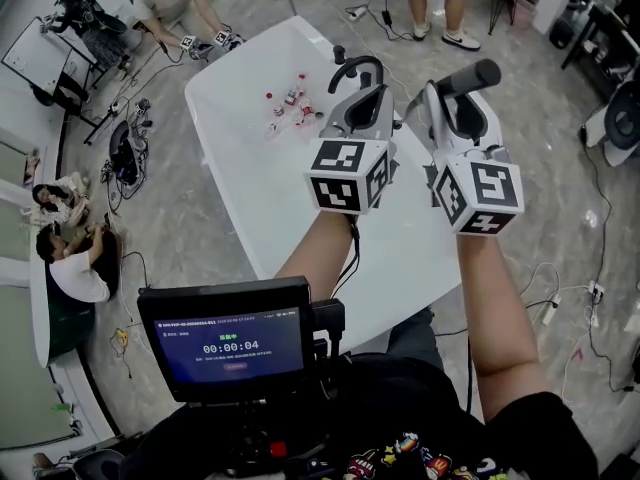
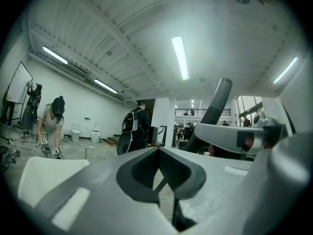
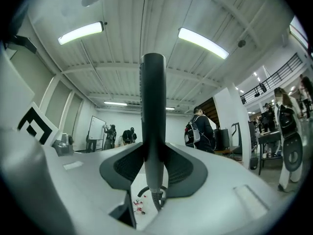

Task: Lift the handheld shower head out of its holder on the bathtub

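We can't ID the small red-white bits (image 1: 288,103) on the white top (image 1: 240,168) (too tiny). Shower head (image 3: 152,106): spray face unseen, hose (image 3: 155,199) drops behind the right gripper (image 3: 152,155). Person (image 1: 440,3) top-right cut off at waist.

The bathtub (image 1: 240,168) is seen in plain white, dotted with small red-and-white pieces (image 1: 290,103). The shower head (image 3: 152,106) is finished in dark grey. Black square markers on white are carried by the left gripper (image 1: 366,93) and right gripper (image 1: 447,96) (shells pale grey, pads black).
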{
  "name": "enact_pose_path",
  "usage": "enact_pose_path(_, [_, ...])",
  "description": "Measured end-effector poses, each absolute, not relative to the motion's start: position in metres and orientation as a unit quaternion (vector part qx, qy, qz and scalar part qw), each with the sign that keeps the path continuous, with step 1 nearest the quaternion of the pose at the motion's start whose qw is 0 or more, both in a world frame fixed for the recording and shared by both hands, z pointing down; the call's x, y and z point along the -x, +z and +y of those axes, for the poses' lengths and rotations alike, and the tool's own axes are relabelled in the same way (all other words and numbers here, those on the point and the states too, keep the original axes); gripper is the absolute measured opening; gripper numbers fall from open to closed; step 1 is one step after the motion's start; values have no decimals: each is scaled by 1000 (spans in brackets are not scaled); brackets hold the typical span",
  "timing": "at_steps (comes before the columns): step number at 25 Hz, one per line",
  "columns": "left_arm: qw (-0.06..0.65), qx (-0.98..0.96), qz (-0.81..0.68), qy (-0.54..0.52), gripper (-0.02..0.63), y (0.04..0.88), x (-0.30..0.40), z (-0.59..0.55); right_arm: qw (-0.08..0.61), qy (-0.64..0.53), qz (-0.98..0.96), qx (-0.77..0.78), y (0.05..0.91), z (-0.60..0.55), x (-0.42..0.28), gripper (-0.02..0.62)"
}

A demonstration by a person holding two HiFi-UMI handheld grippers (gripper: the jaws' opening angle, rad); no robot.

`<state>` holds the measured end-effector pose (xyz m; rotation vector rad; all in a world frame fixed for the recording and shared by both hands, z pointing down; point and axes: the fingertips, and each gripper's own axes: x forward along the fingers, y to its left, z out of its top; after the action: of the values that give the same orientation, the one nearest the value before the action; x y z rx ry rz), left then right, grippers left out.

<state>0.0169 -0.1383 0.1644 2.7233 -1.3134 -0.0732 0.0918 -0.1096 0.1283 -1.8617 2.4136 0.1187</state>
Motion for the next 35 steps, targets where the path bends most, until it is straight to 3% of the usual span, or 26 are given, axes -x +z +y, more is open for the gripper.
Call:
enact_pose_path(12, [20,-916,-397,-45,2,94,12,-28,62,69,804,588,72,13,-43,154])
enact_pose_path(20, [32,-906,-420,-46,2,106,46,-23,67,56,802,592,90,19,-45,155])
enact_pose_path(35, [41,-908,-415,-37,2,116,47,-49,67,66,801,592,84,-2,-35,153])
